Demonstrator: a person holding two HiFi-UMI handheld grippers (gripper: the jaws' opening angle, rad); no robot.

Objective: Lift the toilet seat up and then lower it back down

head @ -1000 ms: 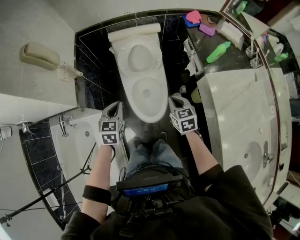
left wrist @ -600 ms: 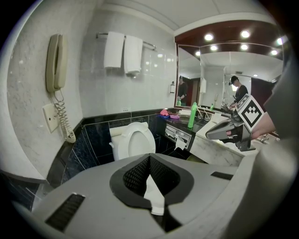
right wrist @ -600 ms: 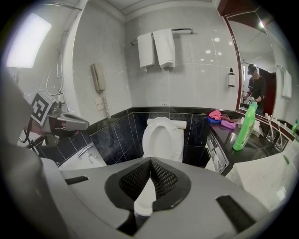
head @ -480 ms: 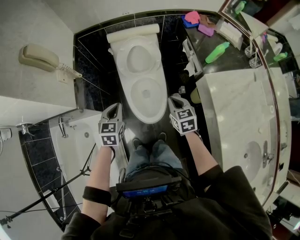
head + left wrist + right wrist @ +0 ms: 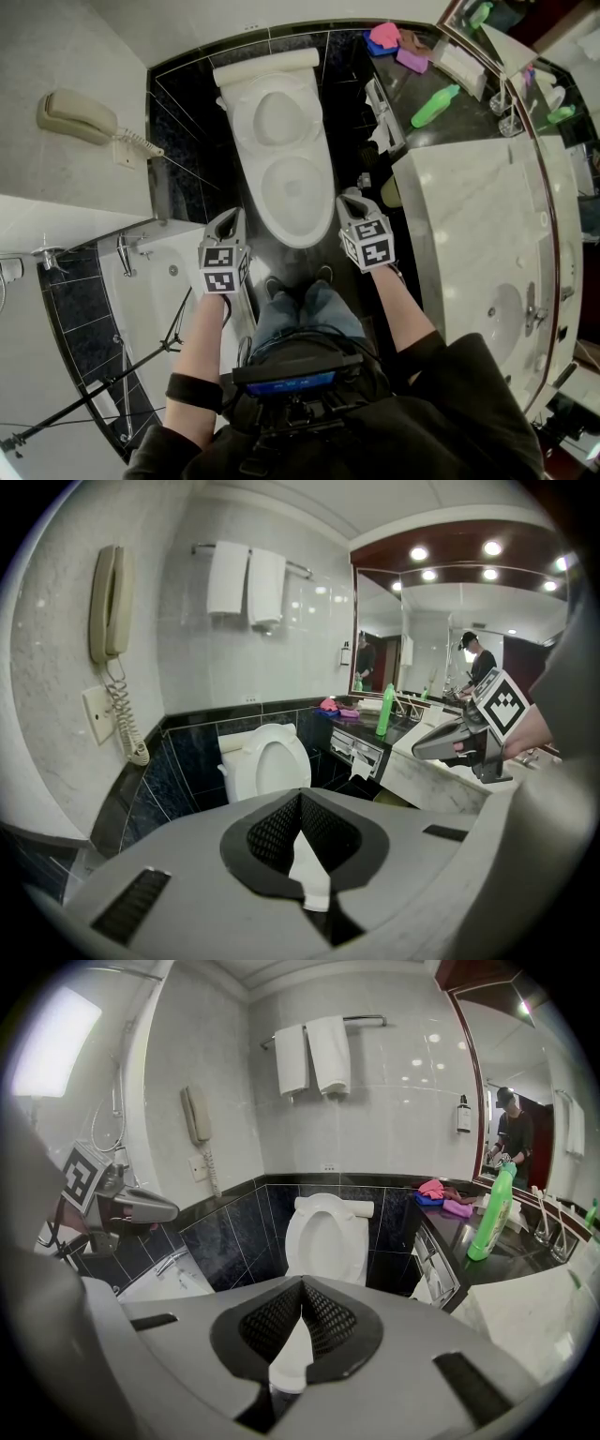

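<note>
Left gripper [image 5: 228, 217] hangs with its jaws together and empty, just left of the front of the toilet [image 5: 286, 155]. The toilet stands between my two grippers, its long axis running from the tank at the wall toward my feet, front rim pointing at me. My right gripper [image 5: 352, 197], jaws likewise together, hangs just right of that rim. On the counter, the label on the green bottle [image 5: 437, 103] is too small to read.

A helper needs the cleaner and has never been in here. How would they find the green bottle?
Face the toilet; right of it a black counter runs under the mirror. The green bottle stands there, between the pink and purple cloths and the marble vanity. It is the only tall, bright green thing on that counter.
</note>
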